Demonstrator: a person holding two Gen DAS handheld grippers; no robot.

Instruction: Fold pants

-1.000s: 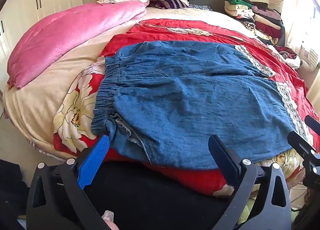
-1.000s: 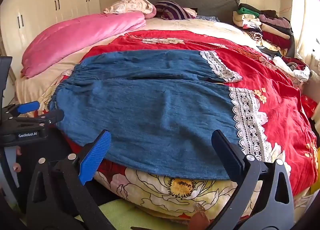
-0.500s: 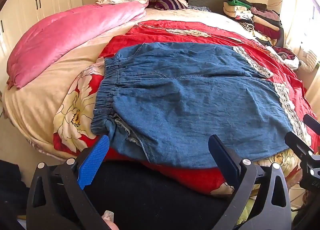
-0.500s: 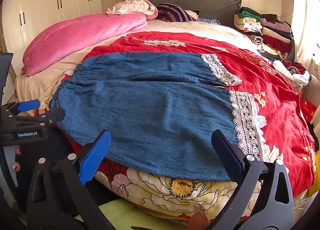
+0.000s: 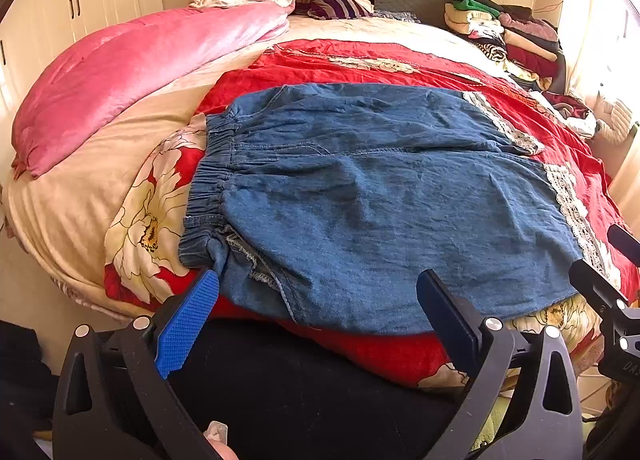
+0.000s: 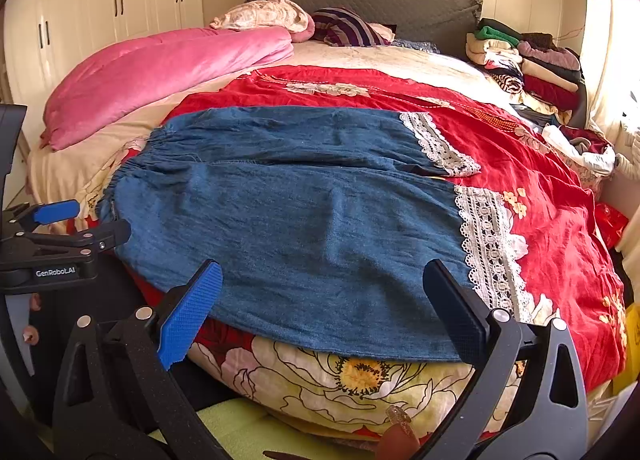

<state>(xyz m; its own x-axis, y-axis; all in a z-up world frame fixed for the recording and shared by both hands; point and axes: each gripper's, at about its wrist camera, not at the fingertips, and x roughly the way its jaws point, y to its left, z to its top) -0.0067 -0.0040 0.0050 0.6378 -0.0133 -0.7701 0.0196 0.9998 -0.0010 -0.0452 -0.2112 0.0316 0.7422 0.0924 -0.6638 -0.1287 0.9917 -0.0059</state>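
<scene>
From the left wrist view, the left gripper hangs spread wide and empty just short of the near edge of the denim pants, by the elastic waistband; a bite there could, I reckon, catch the red floral quilt along with the cloth and drag both. From the right wrist view, the right gripper is likewise spread and holding nothing near the lace-trimmed hem. The pants lie flat across the quilt on the bed, two legs side by side, soft and a little rumpled, so uneven lifts would likely skew the fold.
</scene>
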